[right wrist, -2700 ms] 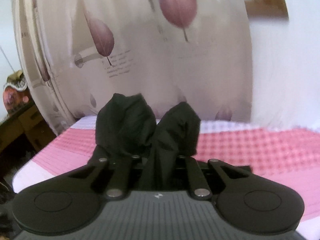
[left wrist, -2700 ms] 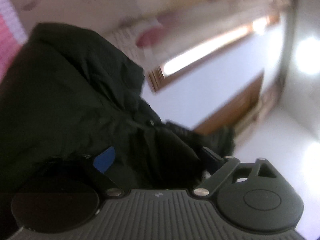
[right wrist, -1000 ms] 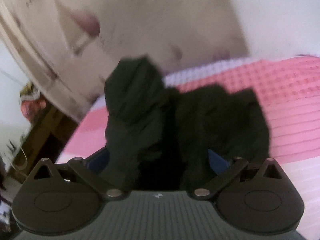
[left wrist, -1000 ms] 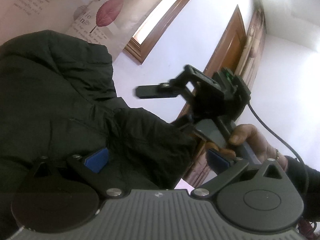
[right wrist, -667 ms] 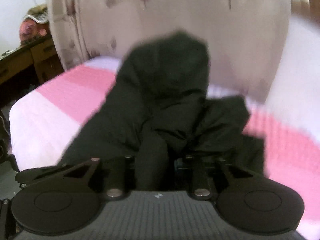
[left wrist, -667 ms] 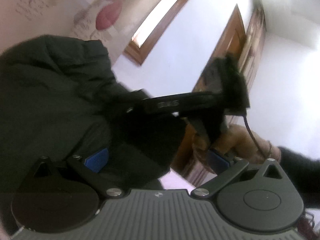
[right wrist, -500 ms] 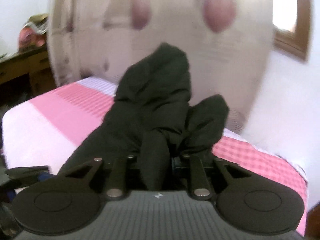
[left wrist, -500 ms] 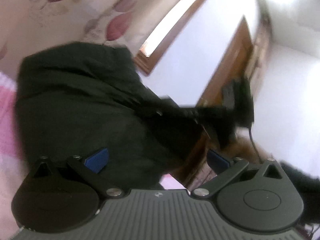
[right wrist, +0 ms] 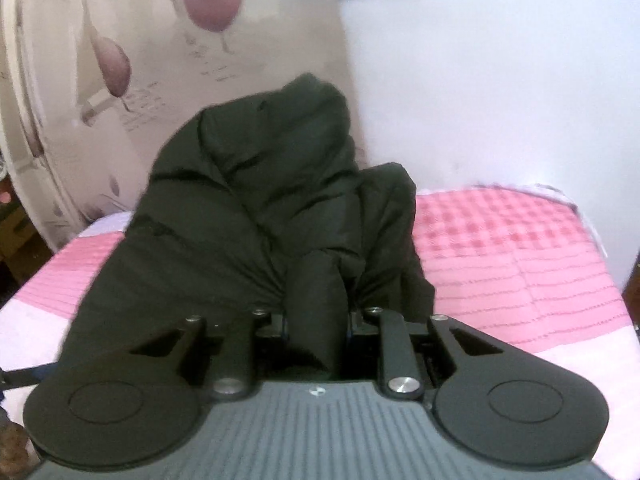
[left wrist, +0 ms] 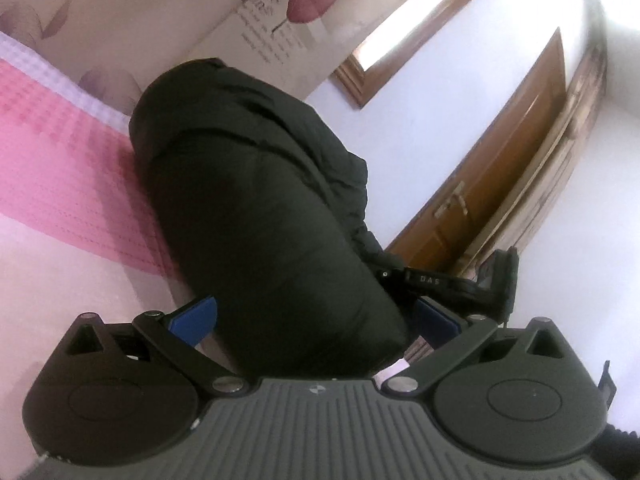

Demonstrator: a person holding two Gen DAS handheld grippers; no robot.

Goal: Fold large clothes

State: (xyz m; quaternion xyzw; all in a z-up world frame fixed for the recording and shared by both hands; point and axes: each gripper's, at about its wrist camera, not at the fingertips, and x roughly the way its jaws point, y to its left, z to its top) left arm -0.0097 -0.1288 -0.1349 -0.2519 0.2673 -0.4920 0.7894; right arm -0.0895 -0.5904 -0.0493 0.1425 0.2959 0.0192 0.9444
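Observation:
A large black padded jacket is held up over a pink checked bed cover. In the left wrist view my left gripper stands wide open with the jacket bulging between its blue fingers but not pinched. My right gripper is shut on a fold of the jacket, which rises in front of it above the bed cover. The right gripper also shows in the left wrist view, at the jacket's right edge.
A curtain with purple leaf prints hangs behind the bed. A white wall is at the right. A brown wooden door and a window frame show in the left wrist view. Dark furniture stands at far left.
Both grippers have swung with the jacket. The right gripper, open a second ago, has shut on the fabric. The left view has tilted down, so the pink bed cover now shows.

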